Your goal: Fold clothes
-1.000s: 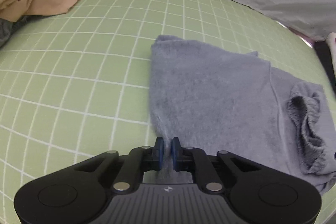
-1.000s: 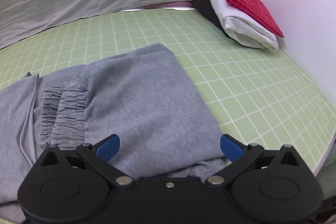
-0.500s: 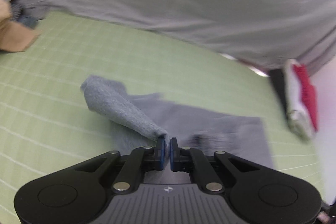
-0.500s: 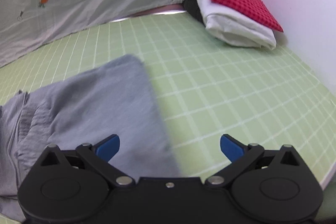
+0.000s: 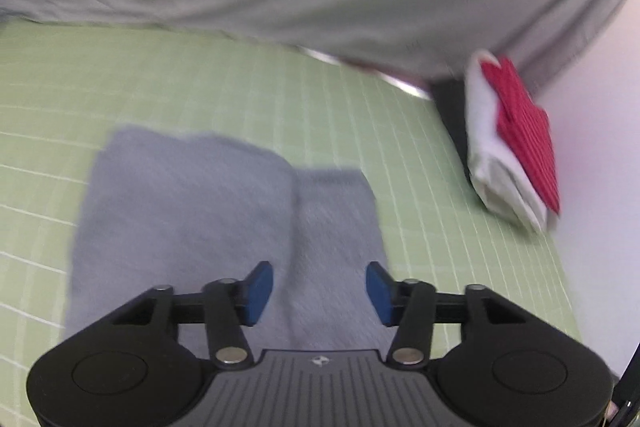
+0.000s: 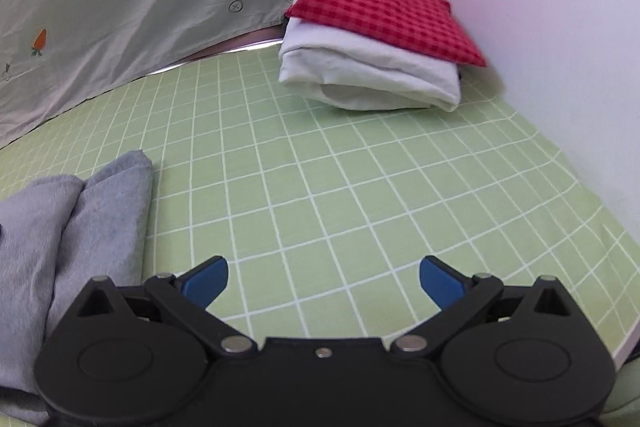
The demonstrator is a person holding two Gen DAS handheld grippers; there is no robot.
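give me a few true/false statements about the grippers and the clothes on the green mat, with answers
1. The left gripper is clamped on the grey garment. False: its jaws stand open above it, gripping nothing.
2. The right gripper is open over the bare green mat. True.
3. The red checked cloth lies on top of the folded white cloth. True.
4. The grey garment touches the folded stack. False: a stretch of mat separates them.
5. The grey garment lies to the right of the right gripper. False: it lies to its left.
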